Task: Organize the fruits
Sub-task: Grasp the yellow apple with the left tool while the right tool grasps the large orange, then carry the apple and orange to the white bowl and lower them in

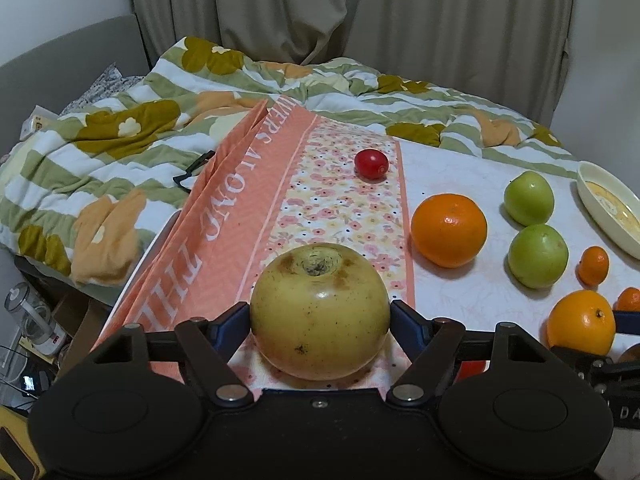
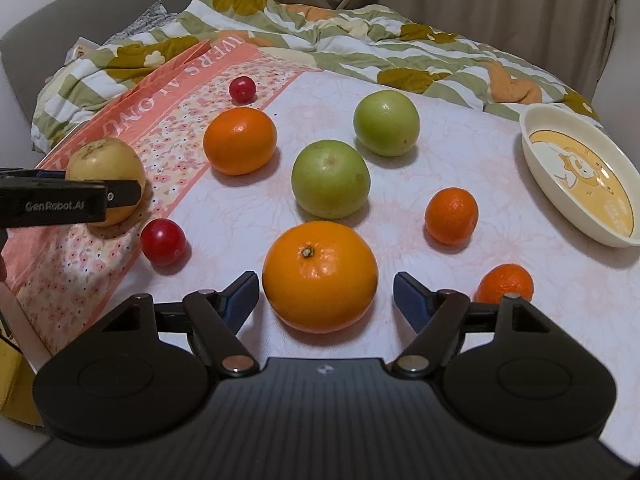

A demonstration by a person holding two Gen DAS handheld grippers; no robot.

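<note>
A yellow apple (image 1: 320,304) sits on a pink floral bag (image 1: 328,208). My left gripper (image 1: 321,311) is shut on it, a pad pressing each side; from the right wrist one left finger (image 2: 124,194) crosses the apple (image 2: 100,160). My right gripper (image 2: 326,284) stands open around a large orange (image 2: 320,276) on the white table, with a visible gap on the right side. Another orange (image 2: 240,141), two green apples (image 2: 330,178) (image 2: 387,122), two mandarins (image 2: 452,215) (image 2: 505,283) and two red cherry tomatoes (image 2: 163,241) (image 2: 242,89) lie around.
A cream bowl (image 2: 532,152) with a yellow picture inside stands at the table's right. Behind the table a bed carries a rumpled green, white and orange quilt (image 2: 360,28). The table's left edge drops to clutter on the floor (image 1: 36,320).
</note>
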